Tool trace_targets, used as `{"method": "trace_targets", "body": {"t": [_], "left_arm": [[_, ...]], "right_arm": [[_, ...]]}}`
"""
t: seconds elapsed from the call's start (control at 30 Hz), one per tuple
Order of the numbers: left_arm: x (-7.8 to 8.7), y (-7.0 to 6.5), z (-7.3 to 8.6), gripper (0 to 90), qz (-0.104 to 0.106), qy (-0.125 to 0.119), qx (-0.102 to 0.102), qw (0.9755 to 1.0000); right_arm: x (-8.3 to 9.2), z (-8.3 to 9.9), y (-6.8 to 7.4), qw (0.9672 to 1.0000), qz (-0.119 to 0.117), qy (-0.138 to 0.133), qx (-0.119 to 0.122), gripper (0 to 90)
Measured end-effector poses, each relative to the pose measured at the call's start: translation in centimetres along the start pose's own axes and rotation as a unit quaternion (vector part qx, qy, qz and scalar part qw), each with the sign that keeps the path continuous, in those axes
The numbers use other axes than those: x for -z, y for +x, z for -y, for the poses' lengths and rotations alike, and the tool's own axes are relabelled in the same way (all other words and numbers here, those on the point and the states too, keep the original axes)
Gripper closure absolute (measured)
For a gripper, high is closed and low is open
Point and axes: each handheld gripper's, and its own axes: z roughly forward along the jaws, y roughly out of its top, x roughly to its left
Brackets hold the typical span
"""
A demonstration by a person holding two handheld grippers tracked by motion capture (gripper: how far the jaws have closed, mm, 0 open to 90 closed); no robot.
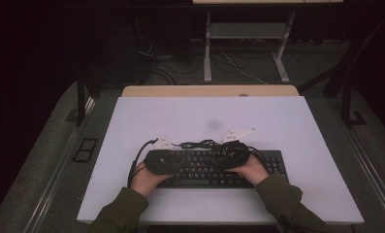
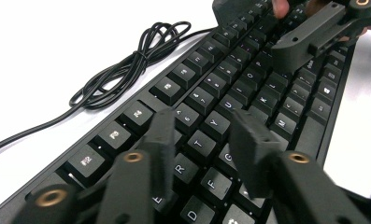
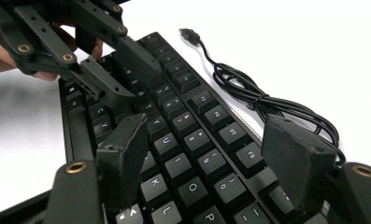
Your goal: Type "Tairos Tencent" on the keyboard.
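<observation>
Flat black plastic keyboard (image 1: 219, 167) lies at 6 o'clock on the white bench (image 1: 287, 126), long axis 9-to-3, directly beneath both tongs: left tongs (image 2: 206, 140) parted over T, right tongs (image 3: 211, 154) parted wider over O, neither gripping, equally near.

Black keyboard (image 1: 219, 167) with white legends on a white table (image 1: 277, 121).

Matt black plastic keyboard (image 2: 248, 93) with a glossy rubbery cable (image 2: 127, 70) on a smooth white table (image 1: 287, 121).
</observation>
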Motion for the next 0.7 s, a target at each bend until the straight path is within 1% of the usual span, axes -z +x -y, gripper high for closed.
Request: {"method": "trace_targets", "body": {"t": [0.13, 0.2, 0.3, 0.47, 0.7], "left_arm": [[0.5, -0.2, 0.1, 47.4, -0.003, -0.011, 0.003, 0.9999], [0.9, -0.3, 0.3, 42.6, -0.005, -0.013, 0.002, 0.9999], [1.7, -0.3, 0.7, 38.1, -0.009, -0.019, 0.001, 0.9998], [2.9, -0.2, 1.3, 29.5, -0.01, -0.031, 0.008, 0.9994], [4.1, -0.3, 2.4, 23.1, -0.012, -0.035, 0.017, 0.9992]], "right_arm": [[0.5, 0.2, 0.0, 1.0, -0.002, -0.003, 0.004, 30.9], [0.9, 0.4, 0.0, 1.0, -0.001, -0.004, 0.002, 30.5], [1.6, 0.8, 0.0, 1.0, 0.004, -0.004, 0.001, 29.9], [3.4, 1.6, -0.2, 0.9998, 0.017, -0.008, -0.004, 29.2], [6.2, 2.9, -0.5, 0.999, 0.034, -0.023, -0.017, 28.0]]}}
